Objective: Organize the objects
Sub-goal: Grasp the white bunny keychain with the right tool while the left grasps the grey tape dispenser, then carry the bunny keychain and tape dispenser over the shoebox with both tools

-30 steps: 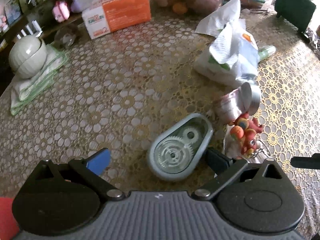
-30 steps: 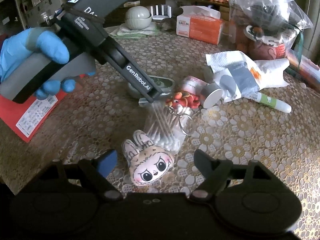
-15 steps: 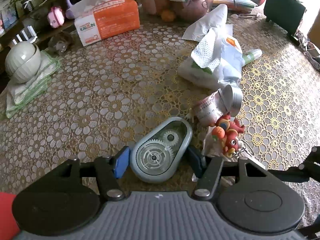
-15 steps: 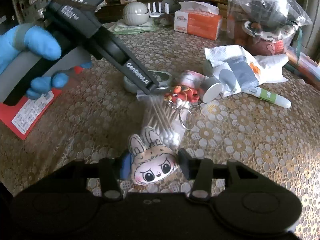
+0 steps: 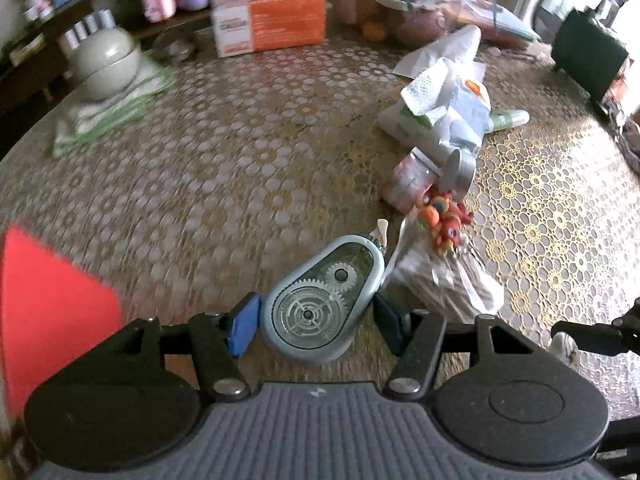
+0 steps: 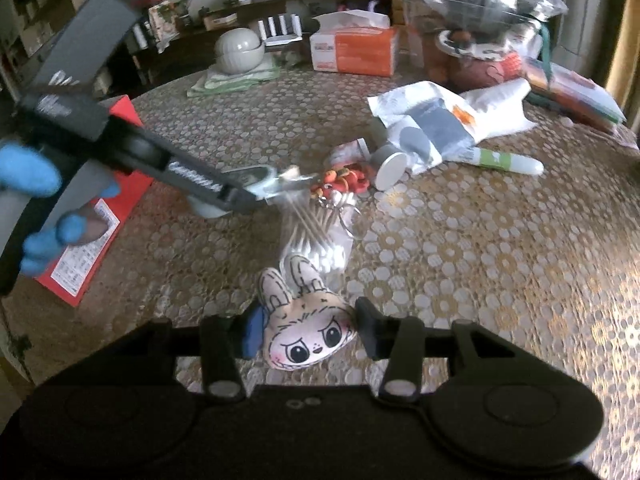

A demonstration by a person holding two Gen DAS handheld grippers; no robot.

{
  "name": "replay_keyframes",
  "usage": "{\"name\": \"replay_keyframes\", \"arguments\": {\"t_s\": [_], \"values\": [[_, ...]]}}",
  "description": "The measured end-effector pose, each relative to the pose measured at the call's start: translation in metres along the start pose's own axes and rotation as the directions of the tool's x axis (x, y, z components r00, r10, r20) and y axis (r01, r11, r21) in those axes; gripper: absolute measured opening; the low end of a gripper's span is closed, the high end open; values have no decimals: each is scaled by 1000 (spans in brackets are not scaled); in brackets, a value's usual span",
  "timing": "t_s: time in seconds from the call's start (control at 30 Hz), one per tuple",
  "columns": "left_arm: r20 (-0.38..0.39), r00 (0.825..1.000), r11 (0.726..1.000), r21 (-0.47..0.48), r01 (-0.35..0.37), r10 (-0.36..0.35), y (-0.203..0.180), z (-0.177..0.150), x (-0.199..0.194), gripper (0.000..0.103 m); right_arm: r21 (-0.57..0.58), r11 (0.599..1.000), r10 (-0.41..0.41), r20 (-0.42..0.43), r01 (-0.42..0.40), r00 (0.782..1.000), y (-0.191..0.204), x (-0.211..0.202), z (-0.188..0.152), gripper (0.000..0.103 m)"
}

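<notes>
My left gripper [image 5: 316, 316] is shut on a grey-blue correction tape dispenser [image 5: 322, 298] with clear gears, held just above the lace tablecloth. It also shows in the right wrist view [image 6: 248, 184], lifted off the table. My right gripper [image 6: 306, 334] is shut on a bunny-faced plush keychain [image 6: 308, 326]. A bag of cotton swabs [image 6: 316, 236] lies just beyond it, and shows in the left wrist view [image 5: 444, 280]. A red-orange toy charm [image 5: 440, 216] and a small jar with silver lid [image 5: 432, 176] lie beside it.
A red box [image 5: 48, 300] lies at the left. A white plastic bag [image 5: 444, 108] and a green-white tube [image 6: 504, 160] lie at the right. An orange tissue box [image 5: 268, 20], a stack of bowls on cloths [image 5: 106, 60] and a black object [image 5: 586, 48] stand at the back.
Both grippers closed from open onto their objects. The left one has lifted the tape dispenser slightly and drawn back to the left; the red box came into its view.
</notes>
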State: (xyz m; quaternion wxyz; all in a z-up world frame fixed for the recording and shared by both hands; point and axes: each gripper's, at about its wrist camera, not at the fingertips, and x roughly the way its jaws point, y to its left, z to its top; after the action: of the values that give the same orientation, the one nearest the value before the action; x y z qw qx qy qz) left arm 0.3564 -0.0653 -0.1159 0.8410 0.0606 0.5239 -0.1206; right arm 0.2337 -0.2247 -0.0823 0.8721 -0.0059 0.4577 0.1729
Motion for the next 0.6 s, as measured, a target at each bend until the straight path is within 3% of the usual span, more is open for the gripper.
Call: {"name": "replay_keyframes", "arguments": {"t_s": [0.3,0.6], "values": [[55,998,990,-136,34,-27,0,-47,-53,61,50,998,-30,-9,30,1000,11,-24,-15,46],[130,992,981,-190,36,-11,-9,-89,-114,61,105,994,-19,17,17,1000,31,-57,-19,46]]}}
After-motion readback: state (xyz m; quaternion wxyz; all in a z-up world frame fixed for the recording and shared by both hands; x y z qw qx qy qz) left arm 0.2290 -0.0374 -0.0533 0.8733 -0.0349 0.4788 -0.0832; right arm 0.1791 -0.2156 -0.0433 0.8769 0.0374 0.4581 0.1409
